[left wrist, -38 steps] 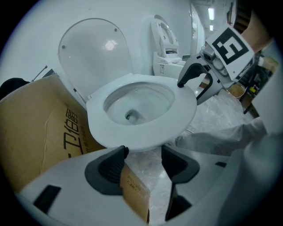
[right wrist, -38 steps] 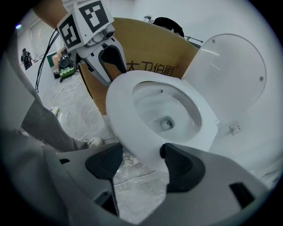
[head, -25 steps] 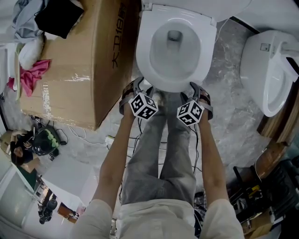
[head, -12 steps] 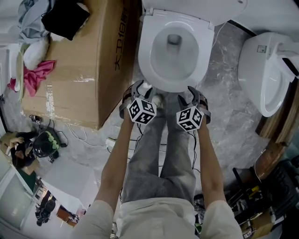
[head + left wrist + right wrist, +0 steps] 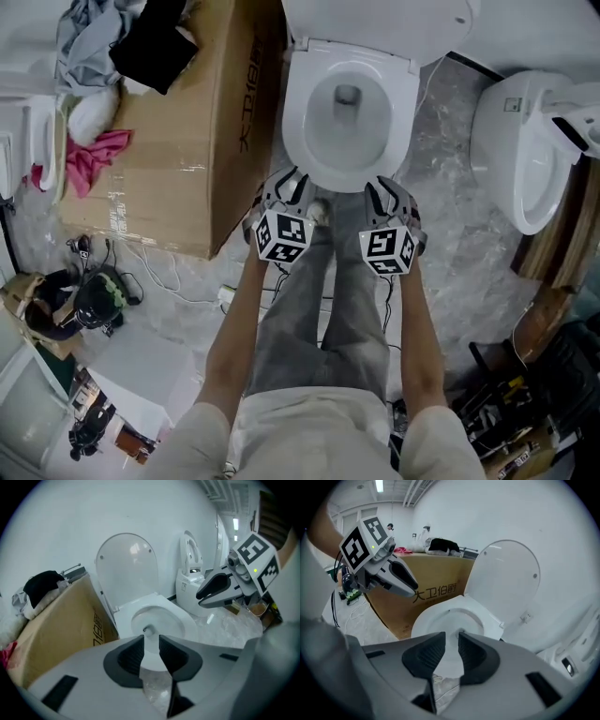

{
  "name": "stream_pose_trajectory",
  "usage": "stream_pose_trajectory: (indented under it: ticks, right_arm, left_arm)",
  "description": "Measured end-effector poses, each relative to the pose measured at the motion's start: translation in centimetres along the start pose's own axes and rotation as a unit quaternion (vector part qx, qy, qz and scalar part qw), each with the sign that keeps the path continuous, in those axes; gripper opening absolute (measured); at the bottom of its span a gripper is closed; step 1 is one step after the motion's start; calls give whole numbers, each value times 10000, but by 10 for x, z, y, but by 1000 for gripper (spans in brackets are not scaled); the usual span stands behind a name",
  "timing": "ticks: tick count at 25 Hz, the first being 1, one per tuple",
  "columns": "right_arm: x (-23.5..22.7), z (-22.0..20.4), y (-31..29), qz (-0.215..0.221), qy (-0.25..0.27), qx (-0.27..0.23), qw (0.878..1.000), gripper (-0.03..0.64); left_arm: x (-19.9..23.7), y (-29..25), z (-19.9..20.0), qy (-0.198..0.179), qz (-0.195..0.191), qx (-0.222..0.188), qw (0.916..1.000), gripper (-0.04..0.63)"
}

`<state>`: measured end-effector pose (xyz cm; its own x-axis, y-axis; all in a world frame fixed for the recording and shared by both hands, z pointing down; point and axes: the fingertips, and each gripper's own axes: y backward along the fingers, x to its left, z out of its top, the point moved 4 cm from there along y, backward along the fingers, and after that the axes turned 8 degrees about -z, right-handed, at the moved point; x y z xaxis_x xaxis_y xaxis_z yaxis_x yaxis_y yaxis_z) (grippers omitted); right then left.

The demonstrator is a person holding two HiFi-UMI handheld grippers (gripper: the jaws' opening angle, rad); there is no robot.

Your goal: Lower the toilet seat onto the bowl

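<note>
Toilet seat [image 5: 298, 141] flat on bowl [image 5: 349, 120], long axis toward lid [image 5: 375, 23]

Workshop or storeroom, seemingly: a toilet [image 5: 293, 122] beside a second toilet [image 5: 511, 141] at right, big cardboard box [image 5: 178, 159] upper left.

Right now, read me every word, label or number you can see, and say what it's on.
"大卫伯爵": printed on the side of the cardboard box.
Small label on the toilet at the right: too small to read.
Marker cubes: square patterns only, no words.
</note>
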<state>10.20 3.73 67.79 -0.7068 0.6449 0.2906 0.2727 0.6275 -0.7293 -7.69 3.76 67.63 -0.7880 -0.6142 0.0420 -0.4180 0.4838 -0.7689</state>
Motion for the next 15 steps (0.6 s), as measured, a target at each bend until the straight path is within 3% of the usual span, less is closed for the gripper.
stream_pose_trajectory:
  ticks: [9,15]
  right_arm:
    - [-46,66,62,-436,-705,-890,9926,8]
    - [-65,97,95,-540,-912,-1283,9861,6]
  left_arm:
    - [8,50,79,-32,200,-1130,9934,15]
    - [-6,76,110,-53,115,-1618,9867,14]
